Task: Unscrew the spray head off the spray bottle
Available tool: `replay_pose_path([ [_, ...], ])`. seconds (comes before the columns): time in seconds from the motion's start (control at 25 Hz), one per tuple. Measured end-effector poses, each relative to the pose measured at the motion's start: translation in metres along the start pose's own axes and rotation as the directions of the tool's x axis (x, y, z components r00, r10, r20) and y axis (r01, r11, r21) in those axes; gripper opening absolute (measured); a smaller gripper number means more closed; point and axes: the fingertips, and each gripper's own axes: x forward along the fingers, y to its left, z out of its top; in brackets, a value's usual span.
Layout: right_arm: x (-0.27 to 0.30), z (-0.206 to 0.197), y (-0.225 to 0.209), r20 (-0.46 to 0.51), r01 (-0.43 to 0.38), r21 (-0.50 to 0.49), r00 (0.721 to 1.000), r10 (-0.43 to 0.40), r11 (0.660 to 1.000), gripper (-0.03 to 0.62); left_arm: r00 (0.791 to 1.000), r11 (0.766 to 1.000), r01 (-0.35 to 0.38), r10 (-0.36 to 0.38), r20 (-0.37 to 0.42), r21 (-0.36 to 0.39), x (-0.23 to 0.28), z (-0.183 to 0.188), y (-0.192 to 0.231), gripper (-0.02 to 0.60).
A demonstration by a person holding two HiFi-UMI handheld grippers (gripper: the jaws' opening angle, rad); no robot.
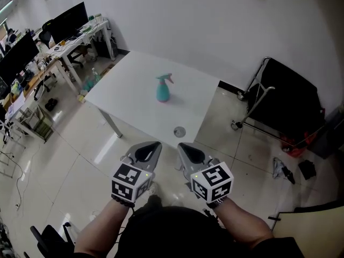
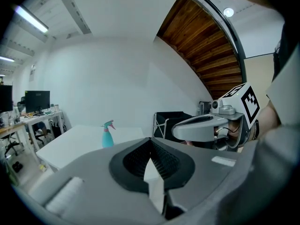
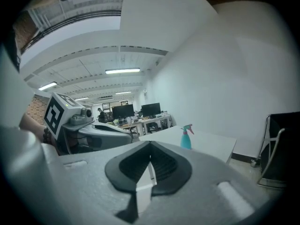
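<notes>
A teal spray bottle (image 1: 163, 90) with a teal and pink spray head (image 1: 165, 78) stands upright near the middle of the white table (image 1: 134, 74). It also shows small and far off as the spray bottle (image 2: 108, 137) in the left gripper view and the spray bottle (image 3: 186, 138) in the right gripper view. My left gripper (image 1: 156, 144) and right gripper (image 1: 180, 145) hang side by side over the floor, short of the table's near edge. Both are shut with nothing between their jaws. The right gripper (image 2: 180, 131) is seen from the left one, and the left gripper (image 3: 123, 130) from the right.
A small round grey lid or disc (image 1: 179, 131) lies on the table near its front edge. A black folding cart (image 1: 285, 98) stands on the right by the wall. Desks with monitors (image 1: 67, 23) and chairs fill the left side. Loose items (image 1: 283, 169) lie on the tiled floor at right.
</notes>
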Motion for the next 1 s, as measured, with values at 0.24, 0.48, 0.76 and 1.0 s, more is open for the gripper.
replay_pose_path([
  [0.24, 0.029, 0.006, -0.009, -0.028, 0.014, -0.024, 0.999, -0.015, 1.000, -0.010, 1.000, 1.000, 0.017, -0.017, 0.017, -0.024, 0.016, 0.001, 0.028, 0.017],
  [0.48, 0.068, 0.015, -0.019, -0.056, 0.041, -0.037, 0.998, -0.043, 0.998, -0.010, 0.998, 0.997, 0.052, -0.051, 0.027, -0.052, 0.036, 0.006, 0.066, 0.017],
  [0.76, 0.113, 0.029, -0.028, -0.073, 0.086, -0.045, 0.993, -0.089, 0.995, -0.009, 0.995, 0.995, 0.097, -0.095, 0.040, -0.039, 0.056, 0.013, 0.111, 0.017],
  [1.0, 0.145, 0.033, -0.026, -0.092, 0.118, -0.050, 0.988, -0.123, 0.992, -0.009, 0.990, 0.989, 0.140, -0.138, 0.034, -0.048, 0.067, 0.011, 0.142, 0.017],
])
